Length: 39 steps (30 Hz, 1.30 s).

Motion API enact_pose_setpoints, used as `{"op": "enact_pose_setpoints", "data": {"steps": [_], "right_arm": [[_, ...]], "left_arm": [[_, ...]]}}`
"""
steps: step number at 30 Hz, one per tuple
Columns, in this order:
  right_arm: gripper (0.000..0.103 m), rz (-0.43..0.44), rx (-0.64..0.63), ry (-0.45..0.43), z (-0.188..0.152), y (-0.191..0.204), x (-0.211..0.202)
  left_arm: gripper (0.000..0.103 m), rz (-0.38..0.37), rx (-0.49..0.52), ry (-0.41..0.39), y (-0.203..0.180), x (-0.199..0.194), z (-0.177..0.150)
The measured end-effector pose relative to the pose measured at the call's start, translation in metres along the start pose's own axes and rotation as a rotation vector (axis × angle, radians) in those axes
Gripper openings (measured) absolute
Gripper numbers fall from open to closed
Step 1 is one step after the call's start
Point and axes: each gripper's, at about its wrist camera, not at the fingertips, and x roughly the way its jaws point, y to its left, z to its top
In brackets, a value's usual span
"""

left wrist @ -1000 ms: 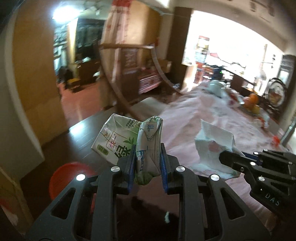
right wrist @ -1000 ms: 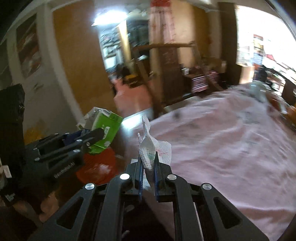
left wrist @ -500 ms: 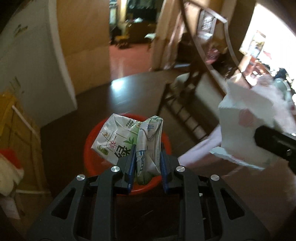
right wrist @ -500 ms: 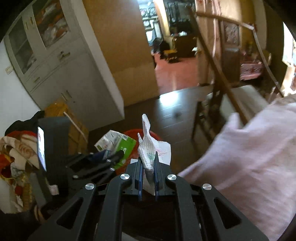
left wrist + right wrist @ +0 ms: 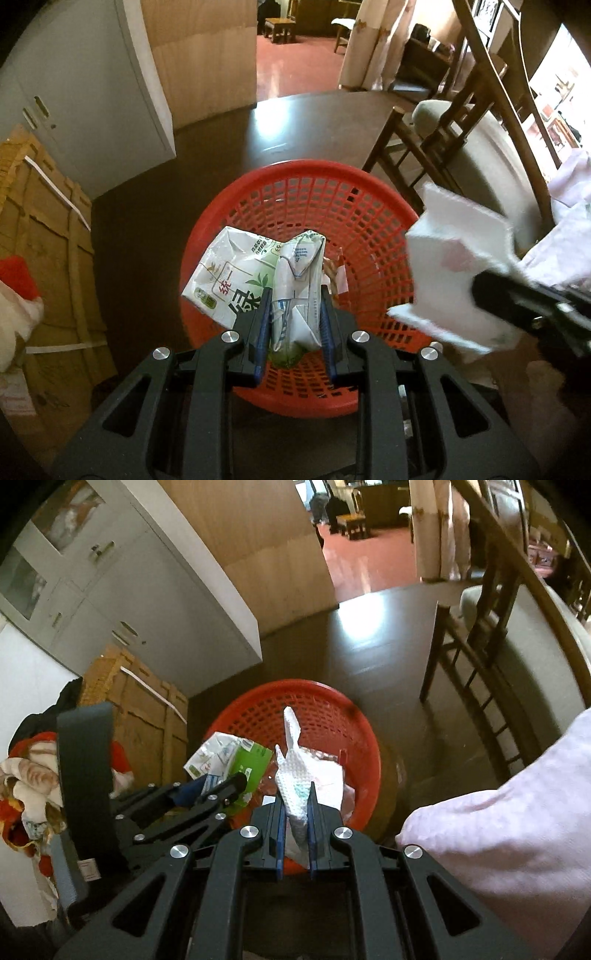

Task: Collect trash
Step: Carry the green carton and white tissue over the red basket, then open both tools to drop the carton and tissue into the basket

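Crushed carton [image 5: 291,291] clenched in left claw [image 5: 295,325], tissue [image 5: 295,790] in right claw [image 5: 295,823], above red basket [image 5: 369,221].

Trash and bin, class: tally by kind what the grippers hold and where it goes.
Crushed drink carton, in left gripper: 1
Paper tissue, in right gripper: 1
Red basket: 1
Total: 3

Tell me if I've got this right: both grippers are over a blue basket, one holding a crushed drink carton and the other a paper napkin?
Nearly: the basket is red, not blue, as the left wrist view shows. The left gripper does hold the crushed carton and the right gripper the napkin.
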Motion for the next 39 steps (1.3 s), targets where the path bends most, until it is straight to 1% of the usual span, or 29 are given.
{"op": "enact_pose_setpoints", "data": {"steps": [6, 7, 8, 9, 11, 12, 13, 16, 17, 19, 20, 25, 30, 32, 35, 39], "right_arm": [[0.011, 0.012, 0.012, 0.040, 0.001, -0.008, 0.021], [0.013, 0.011, 0.013, 0.042, 0.002, -0.009, 0.024], [0.014, 0.011, 0.015, 0.040, 0.003, -0.010, 0.026], [0.016, 0.017, 0.018, 0.037, 0.004, -0.011, 0.028], [0.028, 0.023, 0.020, 0.029, 0.005, -0.012, 0.029], [0.040, 0.015, 0.021, 0.020, 0.005, -0.013, 0.028], [0.044, 0.009, 0.021, 0.010, 0.006, -0.014, 0.027], [0.044, 0.014, 0.022, -0.002, 0.004, -0.016, 0.019], [0.044, 0.014, 0.024, -0.003, 0.004, -0.018, 0.018], [0.044, 0.019, 0.029, -0.011, 0.003, -0.021, 0.013], [0.044, 0.019, 0.032, -0.015, 0.003, -0.022, 0.011], [0.044, 0.038, 0.056, -0.065, -0.002, -0.027, -0.017], [0.044, 0.058, 0.053, -0.122, -0.007, -0.025, -0.052], [0.045, 0.055, 0.041, -0.160, -0.011, -0.022, -0.072], [0.050, 0.047, 0.022, -0.224, -0.022, -0.018, -0.105], [0.054, 0.012, 0.010, -0.310, -0.041, -0.019, -0.154]], "left_arm": [[0.025, 0.008, 0.005, 0.030, -0.002, 0.014, 0.006], [0.025, 0.010, 0.005, 0.034, -0.002, 0.016, 0.006], [0.025, 0.014, 0.004, 0.043, -0.003, 0.018, 0.008], [0.026, 0.016, 0.003, 0.048, -0.003, 0.019, 0.008], [0.026, 0.019, 0.000, 0.048, -0.005, 0.019, 0.009], [0.028, 0.022, 0.002, 0.047, -0.005, 0.019, 0.010], [0.034, 0.026, 0.004, 0.045, -0.006, 0.019, 0.010], [0.048, 0.032, -0.008, 0.040, -0.006, 0.015, 0.011], [0.050, 0.035, -0.005, 0.036, -0.007, 0.013, 0.012], [0.056, 0.041, -0.005, 0.027, -0.007, 0.010, 0.012], [0.056, 0.039, -0.009, 0.021, -0.007, 0.007, 0.013], [0.063, 0.037, -0.018, -0.007, -0.008, -0.009, 0.014], [0.065, 0.023, -0.016, -0.046, -0.012, -0.031, 0.016], [0.065, 0.012, -0.011, -0.064, -0.015, -0.042, 0.016], [0.067, -0.008, 0.002, -0.092, -0.024, -0.061, 0.016], [0.068, -0.044, 0.057, -0.143, -0.049, -0.090, 0.014]]}}
